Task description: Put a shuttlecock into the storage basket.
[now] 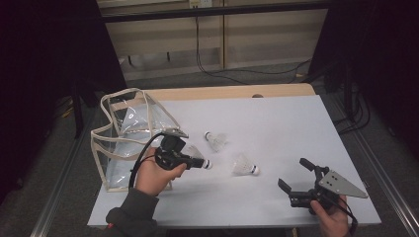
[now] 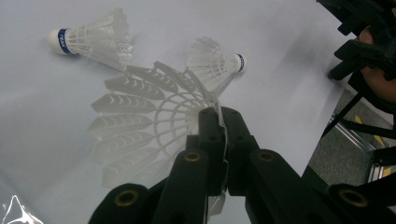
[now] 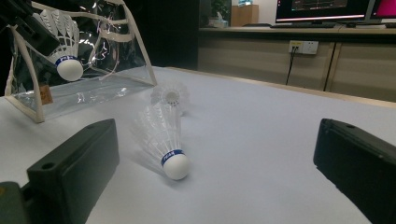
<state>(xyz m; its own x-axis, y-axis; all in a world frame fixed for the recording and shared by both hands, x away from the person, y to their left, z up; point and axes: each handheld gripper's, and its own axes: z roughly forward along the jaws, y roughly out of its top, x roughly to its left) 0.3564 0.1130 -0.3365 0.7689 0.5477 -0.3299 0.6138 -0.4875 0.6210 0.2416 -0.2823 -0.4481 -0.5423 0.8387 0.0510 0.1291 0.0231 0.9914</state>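
Shuttlecock [image 3: 164, 142] on white table [image 3: 261, 140], clear bag [image 3: 79, 60] behind

A white plastic-skirted shuttlecock [image 2: 140, 121], a glossy clear plastic bag [image 1: 129, 133] with cloth trim, matt white table [image 1: 276, 123].

Unreadable white lettering on shuttlecock [image 3: 163, 140] blue band [image 3: 171, 157]

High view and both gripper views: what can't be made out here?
- Held shuttlecock: its cork is hidden behind the left hand-held gripper in the left gripper view.
- Clear bag: any contents are unreadable through glare in the high view.
- Right hand-held gripper: its hand is cut by the high view's bottom edge.
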